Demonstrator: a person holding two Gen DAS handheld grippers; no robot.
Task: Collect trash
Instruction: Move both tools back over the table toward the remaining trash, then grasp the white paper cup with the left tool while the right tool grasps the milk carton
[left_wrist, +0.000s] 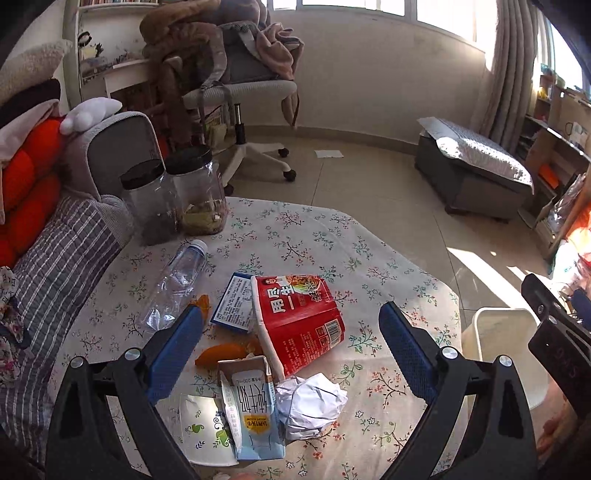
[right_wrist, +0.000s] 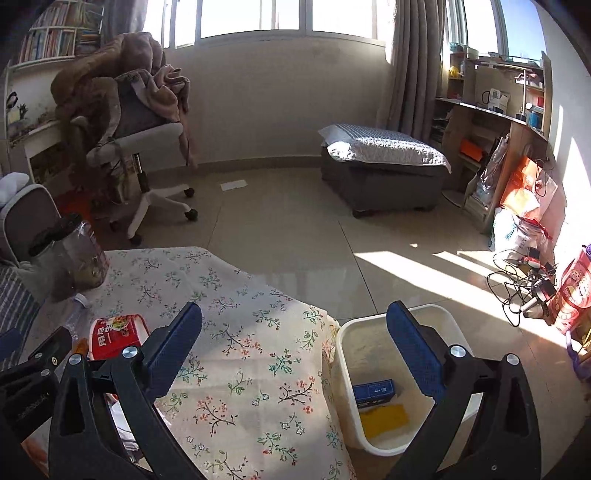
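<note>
Trash lies scattered on the floral-clothed surface (left_wrist: 369, 229). The left gripper (left_wrist: 291, 343) hangs above it with its fingers (left_wrist: 177, 343) spread wide and empty. Between them lie a red paper noodle tub (left_wrist: 303, 321) on its side, a milk carton (left_wrist: 251, 410) nearest the camera, and a crumpled paper ball (left_wrist: 310, 402) touching the carton's right side. An orange peel (left_wrist: 221, 352) sits just inside the left finger, a blue box (left_wrist: 236, 302) beyond it, and a clear plastic bottle (left_wrist: 177, 280) outside that finger. All appear empty and light. The tub and carton are likely thin-walled and would crush rather than resist, so a pinch across the carton's narrow faces or the tub's rim seems soundest; the bottle looks smooth and apt to roll. The right gripper (right_wrist: 295, 347) is likewise parted and holds nothing; the white bin (right_wrist: 369, 325) stands on the floor under its right finger, already holding a blue box and a yellow piece. A white printed sheet (left_wrist: 203, 432) is partly covered by the carton, and the carton's near end is cut off by the gripper body.
</note>
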